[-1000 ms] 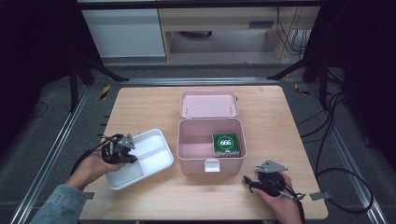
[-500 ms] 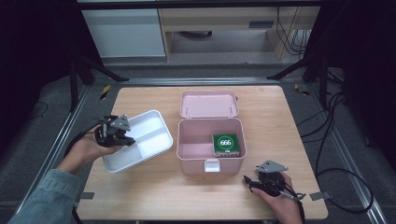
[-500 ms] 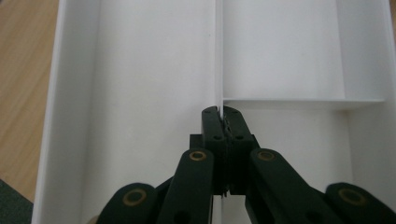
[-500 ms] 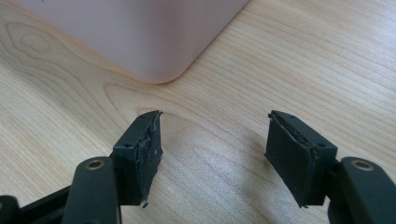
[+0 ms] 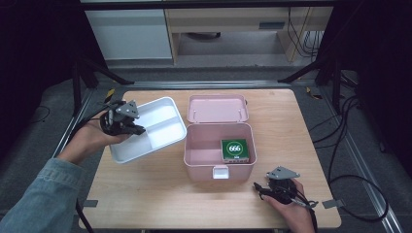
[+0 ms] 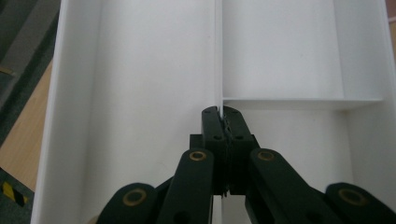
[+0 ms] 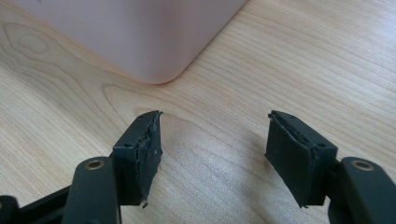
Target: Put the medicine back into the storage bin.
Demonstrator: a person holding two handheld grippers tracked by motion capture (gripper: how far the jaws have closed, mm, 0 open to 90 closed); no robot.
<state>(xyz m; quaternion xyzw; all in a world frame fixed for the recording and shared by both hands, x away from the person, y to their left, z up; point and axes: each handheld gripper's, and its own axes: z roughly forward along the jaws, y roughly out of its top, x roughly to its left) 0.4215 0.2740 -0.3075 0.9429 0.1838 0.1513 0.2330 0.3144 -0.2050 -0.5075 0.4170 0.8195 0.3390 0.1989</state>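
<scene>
Clearly the left hand-held gripper (image 5: 130, 127), clamped on the tray's (image 5: 160, 127) middle divider, holds it tilted above the worktop's (image 5: 160, 204) left edge — the open pink box (image 5: 194, 158) lies just to its right — while the right hand-held gripper (image 5: 260, 188) rests agape near the front edge.

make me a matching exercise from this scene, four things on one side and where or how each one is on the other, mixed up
Things:
1. white tray
2. green box
3. left gripper
4. right gripper

States:
a. jaws open over bare tabletop
b. inside the pink case
c. lifted, tilted, left of the pink case
d. jaws shut on the tray's divider wall

Pairs: 1-c, 2-b, 3-d, 4-a
</scene>
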